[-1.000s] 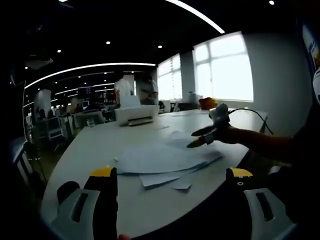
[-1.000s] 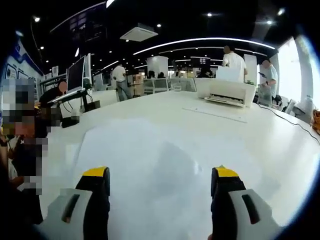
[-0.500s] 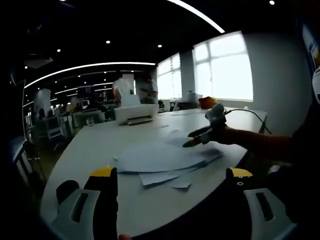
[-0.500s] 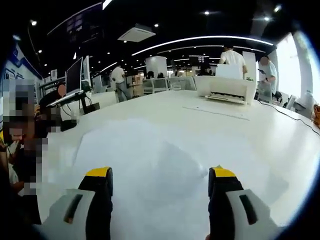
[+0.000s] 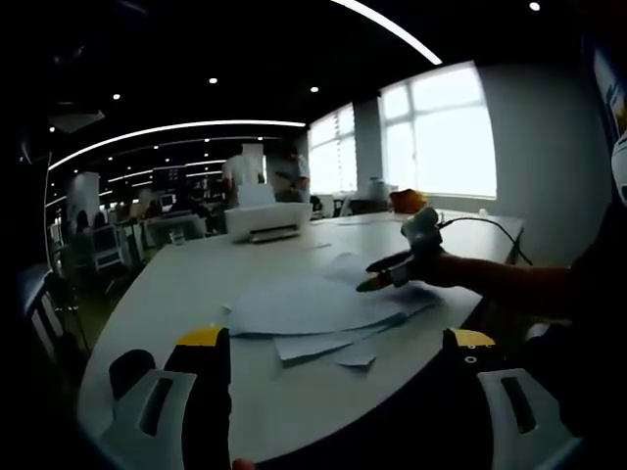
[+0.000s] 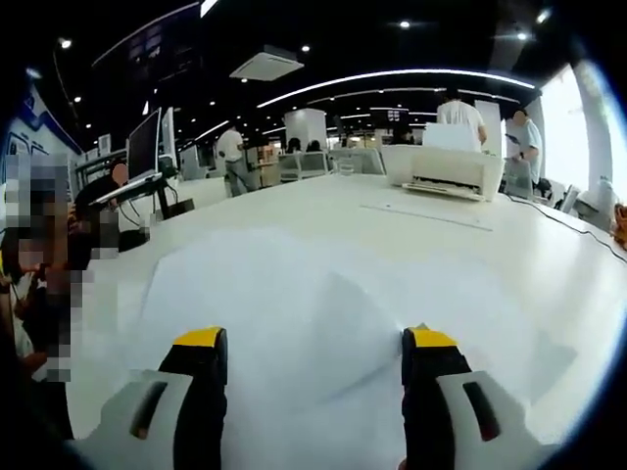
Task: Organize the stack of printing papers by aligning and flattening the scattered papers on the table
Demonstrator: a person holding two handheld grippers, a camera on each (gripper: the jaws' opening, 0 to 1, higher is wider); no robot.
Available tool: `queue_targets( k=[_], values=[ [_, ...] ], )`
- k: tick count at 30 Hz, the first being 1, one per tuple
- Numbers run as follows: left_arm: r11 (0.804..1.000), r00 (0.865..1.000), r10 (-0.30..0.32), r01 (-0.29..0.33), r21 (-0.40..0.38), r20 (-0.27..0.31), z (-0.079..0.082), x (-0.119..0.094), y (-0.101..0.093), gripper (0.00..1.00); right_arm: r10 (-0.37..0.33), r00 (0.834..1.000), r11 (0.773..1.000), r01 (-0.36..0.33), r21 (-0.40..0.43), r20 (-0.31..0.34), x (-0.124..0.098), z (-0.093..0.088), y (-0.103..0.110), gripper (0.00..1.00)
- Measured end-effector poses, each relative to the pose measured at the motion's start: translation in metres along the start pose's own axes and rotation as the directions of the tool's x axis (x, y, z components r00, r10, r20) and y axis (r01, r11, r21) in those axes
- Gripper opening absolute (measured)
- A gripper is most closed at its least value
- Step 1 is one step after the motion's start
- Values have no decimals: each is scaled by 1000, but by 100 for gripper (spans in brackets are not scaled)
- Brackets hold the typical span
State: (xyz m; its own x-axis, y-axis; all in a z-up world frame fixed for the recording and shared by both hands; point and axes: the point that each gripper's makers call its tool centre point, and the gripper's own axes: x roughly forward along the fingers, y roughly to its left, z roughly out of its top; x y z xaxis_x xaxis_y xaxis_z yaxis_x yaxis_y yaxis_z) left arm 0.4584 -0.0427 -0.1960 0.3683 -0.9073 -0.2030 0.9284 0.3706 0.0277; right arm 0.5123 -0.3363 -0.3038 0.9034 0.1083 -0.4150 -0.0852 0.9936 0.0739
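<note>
A loose pile of white printing papers lies fanned out on the white table, with corners sticking out at its near edge. My left gripper hangs open over the table's near edge, short of the pile. From the right, the right gripper reaches in low over the pile's far right side. In the right gripper view, the same papers spread just under and ahead of my open right gripper, nothing between its jaws.
A white printer stands at the table's far side, also seen as the printer with a flat sheet before it. A cable runs across the table's right. People stand beyond, with desks and monitors around.
The right gripper has dropped slightly lower and closer over the papers, its jaws a little narrower. The left gripper has stayed still.
</note>
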Motion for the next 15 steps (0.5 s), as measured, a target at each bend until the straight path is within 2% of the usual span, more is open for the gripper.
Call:
queue_targets(
  k=[7,15],
  values=[
    [1000,1000,-1,1,-1,-2,-1,0,-1,92,0,1000,1000,0,-12,-20,2,-6,-1,66],
    [1000,1000,-3,3,-1,-4,-2,1,-2,92,-23,1000,999,23,-36,-16,2,-9,-5,60]
  ],
)
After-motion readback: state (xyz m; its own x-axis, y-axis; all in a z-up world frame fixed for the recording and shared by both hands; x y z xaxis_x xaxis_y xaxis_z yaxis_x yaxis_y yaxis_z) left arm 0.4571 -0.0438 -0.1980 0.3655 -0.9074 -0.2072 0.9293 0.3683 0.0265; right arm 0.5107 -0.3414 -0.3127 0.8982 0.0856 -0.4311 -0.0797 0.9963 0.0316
